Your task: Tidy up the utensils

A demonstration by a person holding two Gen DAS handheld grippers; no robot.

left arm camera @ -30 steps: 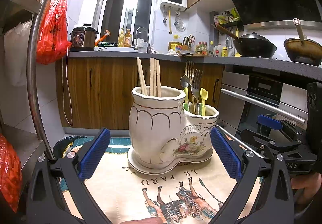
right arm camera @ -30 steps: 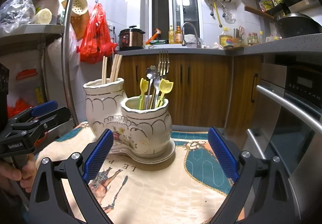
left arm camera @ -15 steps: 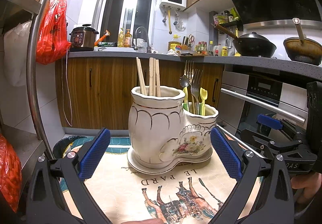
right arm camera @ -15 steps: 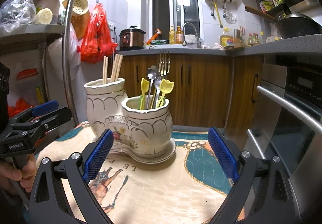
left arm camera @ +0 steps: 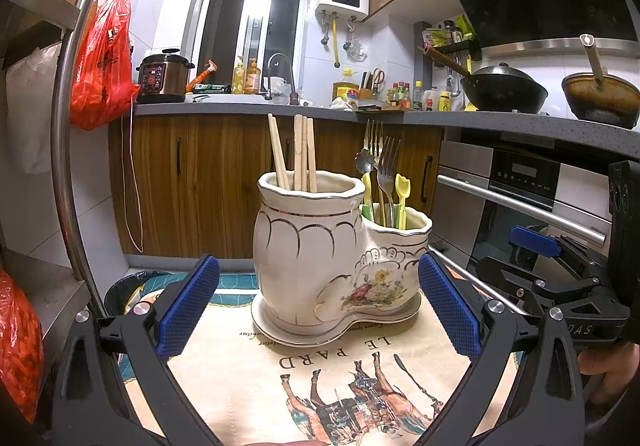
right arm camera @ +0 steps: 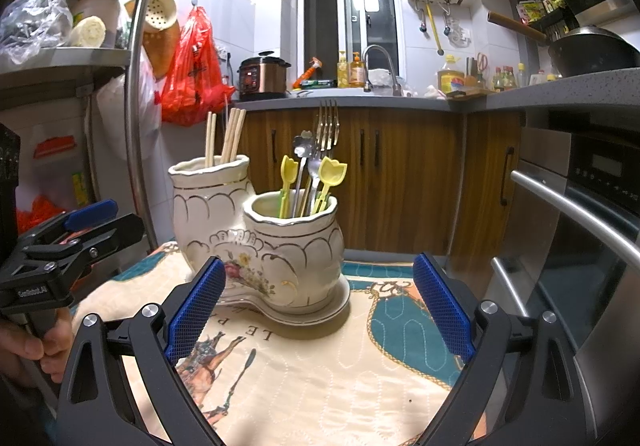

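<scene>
A white ceramic double-pot holder [left arm camera: 320, 250] [right arm camera: 260, 238] stands on its saucer on a printed cloth. Its taller pot holds wooden chopsticks [left arm camera: 298, 153] [right arm camera: 228, 139]. Its lower pot holds metal forks [left arm camera: 386, 165] [right arm camera: 327, 125], a spoon and yellow plastic picks [right arm camera: 332, 175]. My left gripper [left arm camera: 320, 306] is open and empty, just in front of the holder. My right gripper [right arm camera: 320, 306] is open and empty, in front of the lower pot. Each gripper also shows at the edge of the other's view.
The cloth [left arm camera: 280, 366] covers a small table. An oven with a bar handle [right arm camera: 580, 213] stands to the right. A metal rack post [left arm camera: 68, 165] with red bags [left arm camera: 100, 57] stands at the left. Wooden cabinets and a cluttered counter [right arm camera: 360, 97] lie behind.
</scene>
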